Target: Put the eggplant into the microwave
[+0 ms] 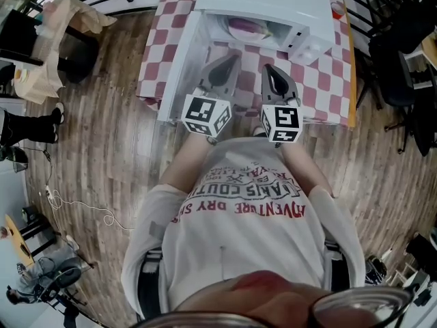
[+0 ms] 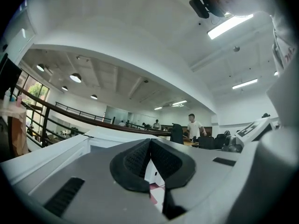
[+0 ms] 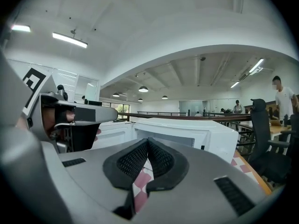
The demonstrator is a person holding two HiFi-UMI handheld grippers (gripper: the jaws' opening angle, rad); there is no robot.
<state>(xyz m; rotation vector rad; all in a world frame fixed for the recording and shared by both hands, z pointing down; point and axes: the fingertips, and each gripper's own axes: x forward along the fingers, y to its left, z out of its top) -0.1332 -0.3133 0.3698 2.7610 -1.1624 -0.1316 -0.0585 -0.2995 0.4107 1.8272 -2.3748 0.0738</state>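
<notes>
The white microwave [image 1: 273, 2] stands on a red-and-white checked table [image 1: 321, 80] with its door [image 1: 179, 60] swung open to the left. In the head view the purple eggplant [image 1: 242, 27] lies inside the cavity on a pale plate. My left gripper [image 1: 224, 65] and right gripper [image 1: 272, 74] hover side by side in front of the opening, pointing level at it. Both are shut with nothing between the pads. In the left gripper view the left gripper [image 2: 150, 142] blocks most of the table. The right gripper [image 3: 148, 142] faces the microwave [image 3: 187, 133], with the left gripper's body [image 3: 70, 120] beside it.
Wooden floor surrounds the table. A dark chair with tan bags [image 1: 61, 39] stands at the left, black chairs [image 1: 403, 53] at the right, and a white cable [image 1: 82, 207] lies on the floor. A black office chair [image 3: 264, 139] and people stand in the background.
</notes>
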